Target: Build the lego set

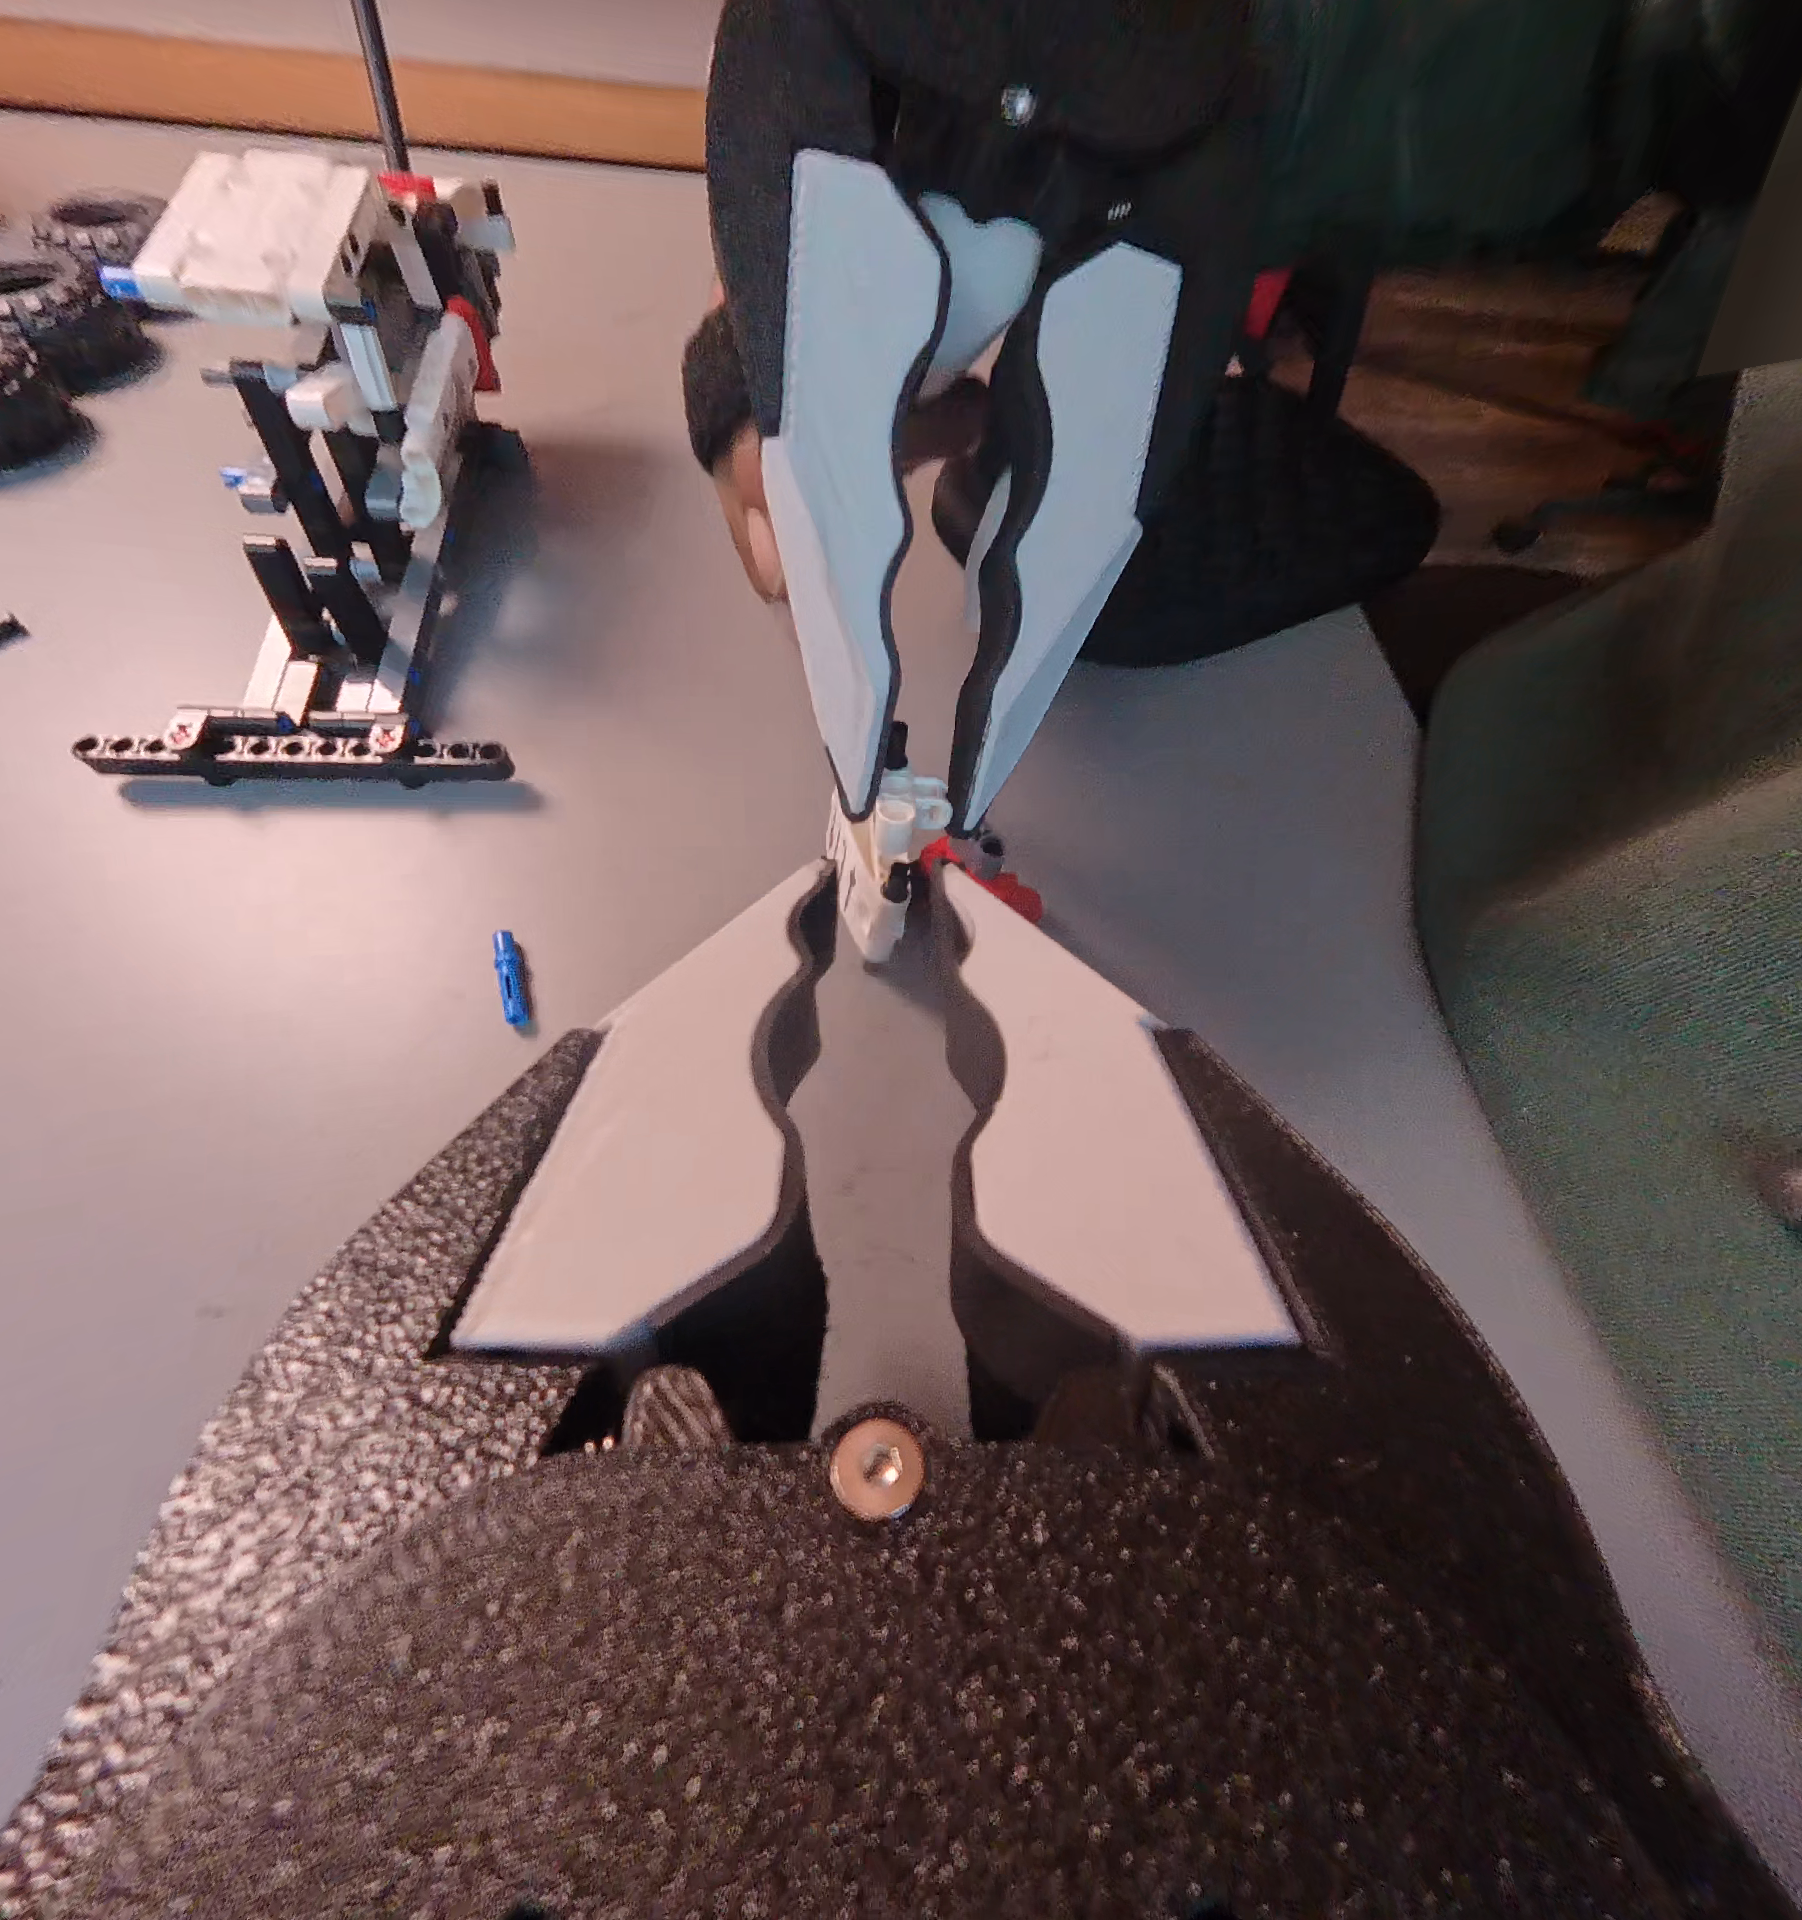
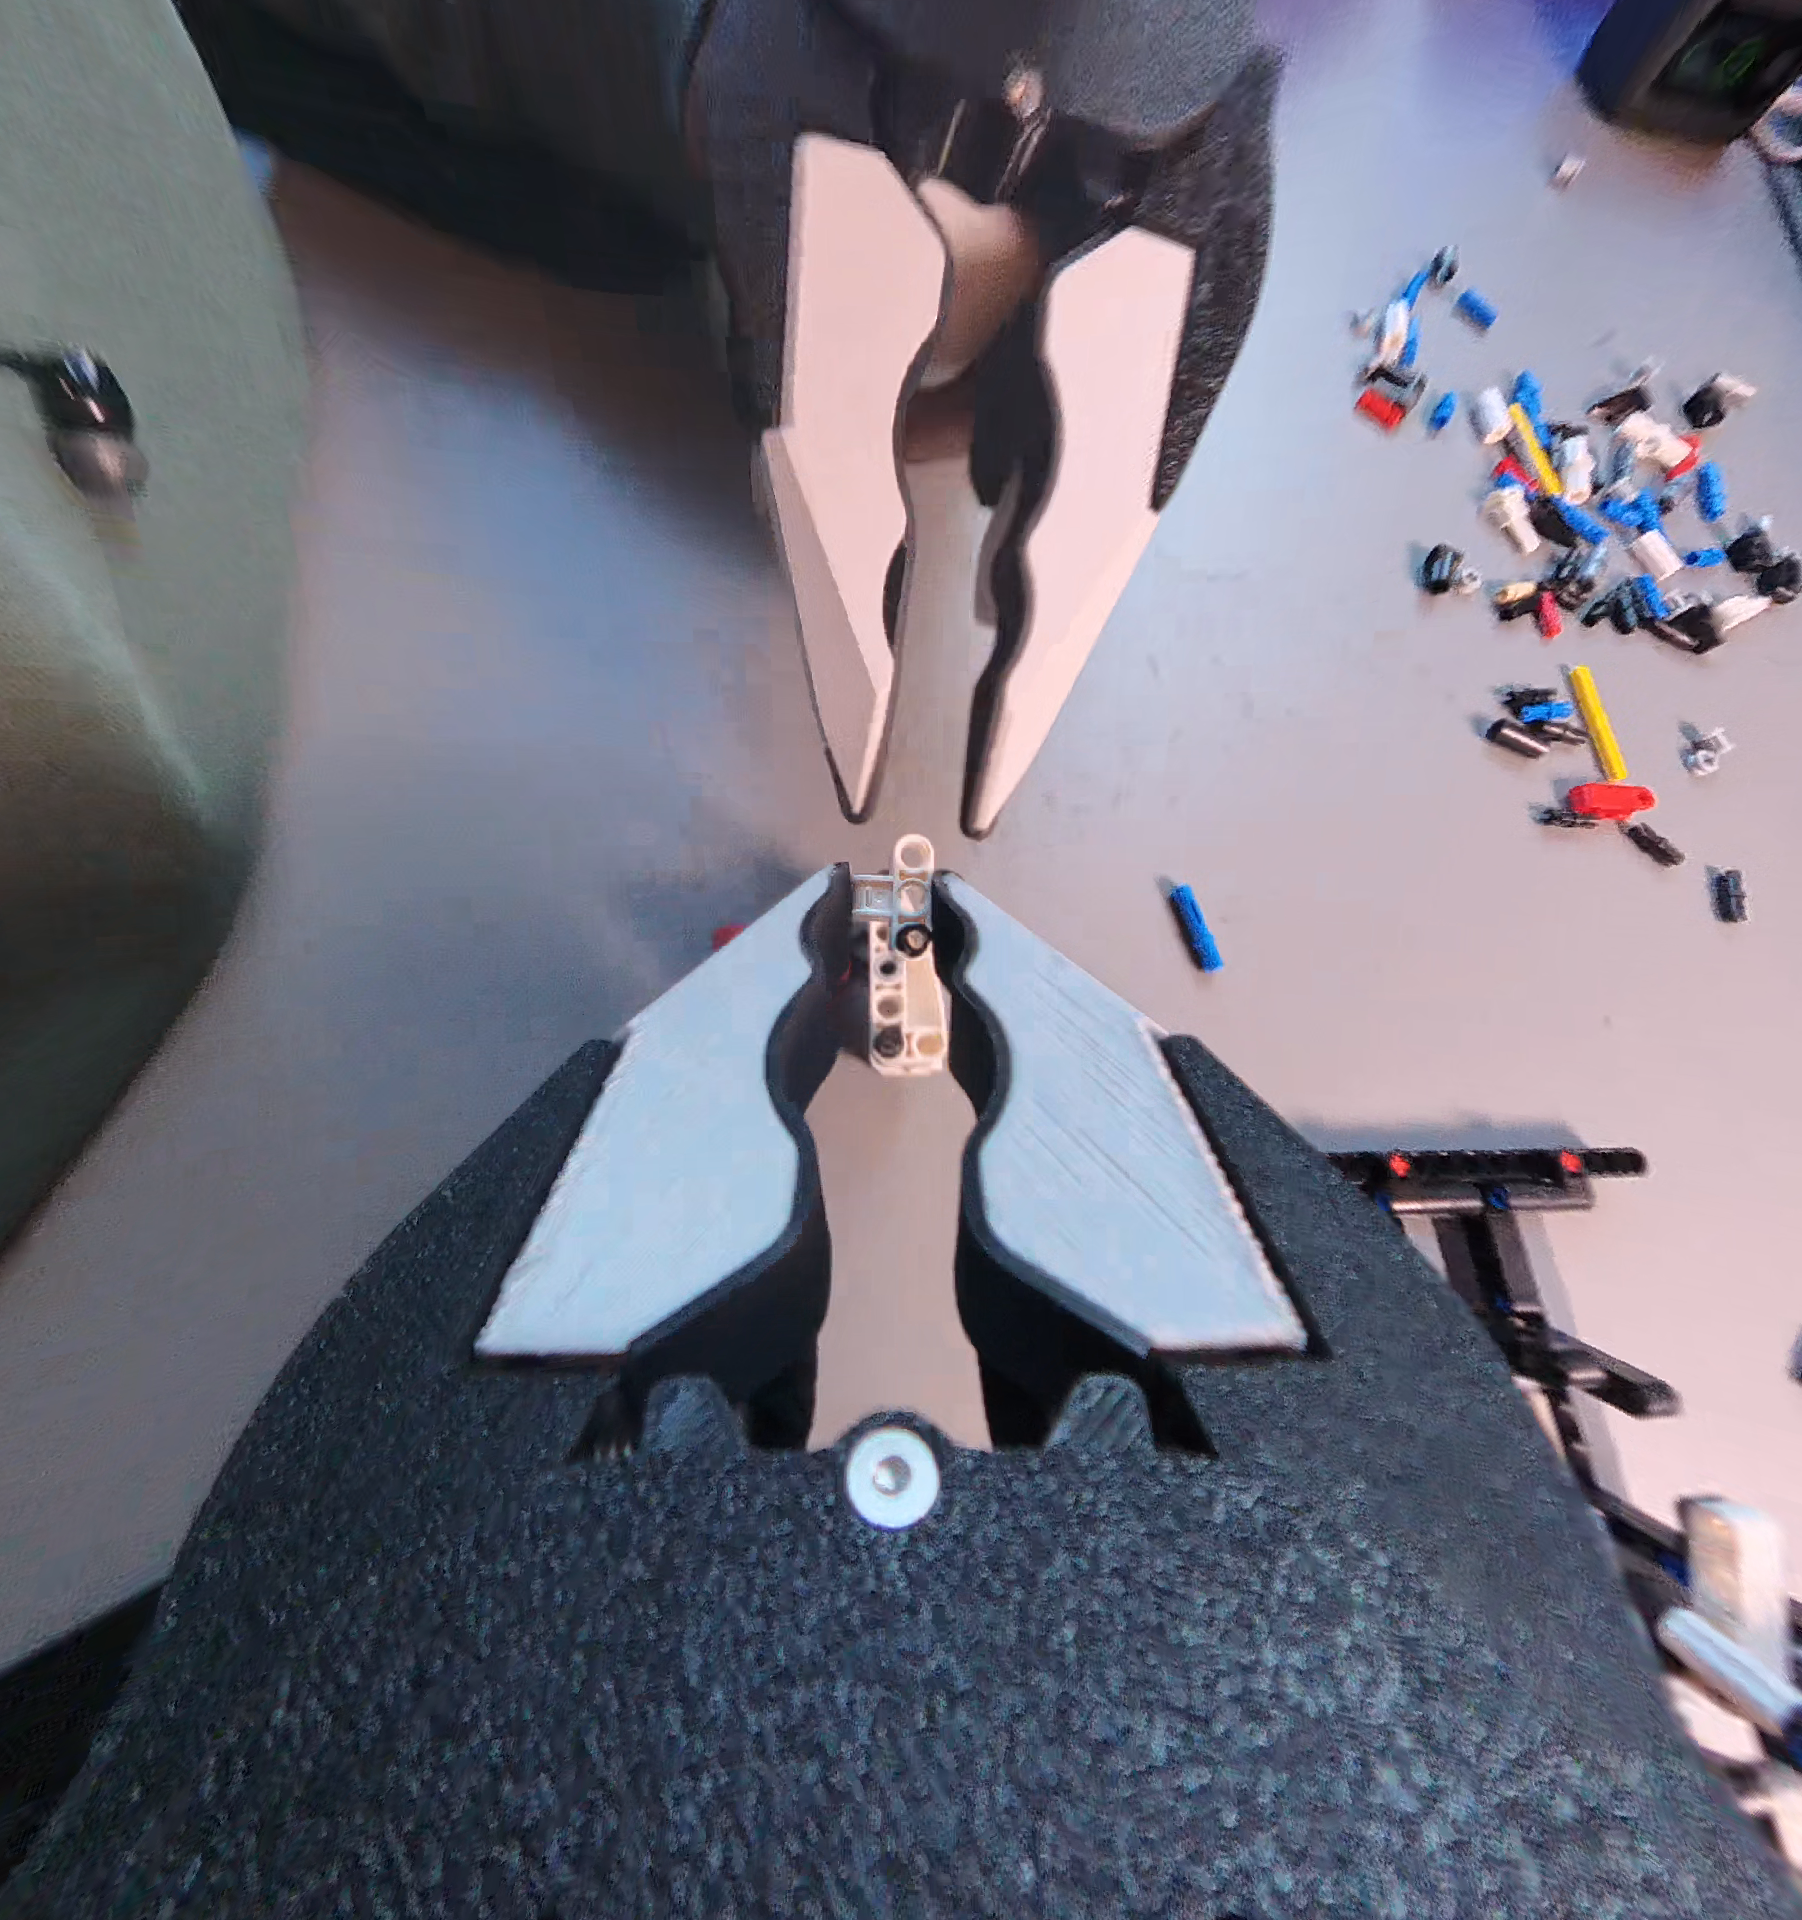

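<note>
Between tool tips, white piece, apparently right-held.

Small white lego subassembly, beam with holes and black pins, pinched upright between right tool tips, just short of left tool tips. Part-built black-white chassis on desk, far left of left tool. Loose blue pin just left.
</note>
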Motion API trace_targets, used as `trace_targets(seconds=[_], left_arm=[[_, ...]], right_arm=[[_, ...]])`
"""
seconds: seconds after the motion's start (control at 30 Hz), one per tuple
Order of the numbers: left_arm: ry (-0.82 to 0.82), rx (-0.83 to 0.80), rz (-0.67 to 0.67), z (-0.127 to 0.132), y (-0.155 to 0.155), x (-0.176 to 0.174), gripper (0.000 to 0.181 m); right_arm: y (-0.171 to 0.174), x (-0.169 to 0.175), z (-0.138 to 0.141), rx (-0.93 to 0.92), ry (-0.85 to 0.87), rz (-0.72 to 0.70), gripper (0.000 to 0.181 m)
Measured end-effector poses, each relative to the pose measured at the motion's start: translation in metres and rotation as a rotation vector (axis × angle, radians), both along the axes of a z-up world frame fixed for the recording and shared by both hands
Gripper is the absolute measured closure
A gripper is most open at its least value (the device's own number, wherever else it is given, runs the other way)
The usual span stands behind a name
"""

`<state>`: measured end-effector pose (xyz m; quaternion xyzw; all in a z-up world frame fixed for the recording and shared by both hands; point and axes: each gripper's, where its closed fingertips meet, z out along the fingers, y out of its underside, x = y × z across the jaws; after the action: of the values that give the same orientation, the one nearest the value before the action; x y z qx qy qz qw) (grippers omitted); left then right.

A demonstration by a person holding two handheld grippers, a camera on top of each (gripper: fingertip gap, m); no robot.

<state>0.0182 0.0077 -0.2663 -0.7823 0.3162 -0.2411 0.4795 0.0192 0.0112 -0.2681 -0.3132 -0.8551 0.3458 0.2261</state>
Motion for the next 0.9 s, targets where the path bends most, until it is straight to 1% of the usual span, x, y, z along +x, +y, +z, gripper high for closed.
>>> trace_targets(seconds=[0.07,0.17,0.23,0.37,0.4,0.5,0.67,0.9], left_arm=[[0.035,-0.056,-0.003,-0.011,-0.001,0.000,0.157],[0.092,-0.127,-0.011,-0.025,0.001,0.003,0.154],[0.119,-0.143,-0.018,-0.030,0.003,0.005,0.153],[0.126,-0.157,-0.044,-0.032,0.005,0.011,0.158],[0.129,-0.155,-0.044,-0.032,0.006,0.010,0.164],[0.145,-0.143,-0.049,-0.032,0.006,0.011,0.169],[0.160,-0.130,-0.047,-0.033,0.011,0.010,0.172],[0.173,-0.133,0.012,-0.033,0.014,0.010,0.173]], right_arm=[[-0.001,0.001,-0.004,0.067,-0.049,0.033,0.167],[-0.001,0.002,-0.009,0.149,-0.120,0.072,0.166],[-0.002,0.002,-0.011,0.176,-0.157,0.090,0.166],[-0.004,0.003,-0.012,0.236,-0.210,0.107,0.167],[-0.004,0.003,-0.013,0.254,-0.220,0.107,0.167],[-0.001,0.003,-0.013,0.317,-0.232,0.118,0.167],[0.006,0.002,-0.014,0.381,-0.270,0.117,0.167],[0.010,0.004,-0.015,0.380,-0.334,0.038,0.167]])
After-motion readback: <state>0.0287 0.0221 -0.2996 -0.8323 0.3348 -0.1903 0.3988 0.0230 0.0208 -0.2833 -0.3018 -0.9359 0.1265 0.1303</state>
